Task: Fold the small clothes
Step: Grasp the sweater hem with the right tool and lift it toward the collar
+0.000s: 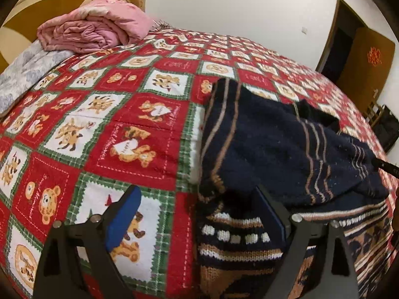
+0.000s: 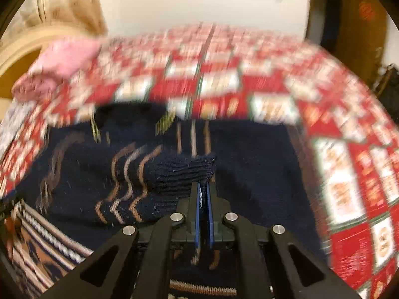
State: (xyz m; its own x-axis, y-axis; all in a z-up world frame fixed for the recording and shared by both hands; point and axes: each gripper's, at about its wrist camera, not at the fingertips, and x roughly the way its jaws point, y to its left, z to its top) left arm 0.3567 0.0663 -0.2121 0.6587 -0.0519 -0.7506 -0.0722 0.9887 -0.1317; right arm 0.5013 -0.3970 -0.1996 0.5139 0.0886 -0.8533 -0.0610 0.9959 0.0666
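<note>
1. We see the sweater (image 1: 269,149) lying on the bed (image 1: 112,129), its sleeve (image 2: 174,174) folded across the body.
2. Our right claw (image 2: 204,189) is clamped on the sleeve cuff at 12 o'clock.
3. Our left claw (image 1: 199,214) stands apart, straddling the sweater's edge at 6 o'clock.

From my left wrist view, the only readable words sit on the bedspread (image 1: 159,114). Left of centre, a white heart held by a printed bear reads "HAPPY" (image 1: 124,148). Stitched lettering on the red squares beside it is too small and warped for me to read. The right wrist view is too blurred for any text.
</note>
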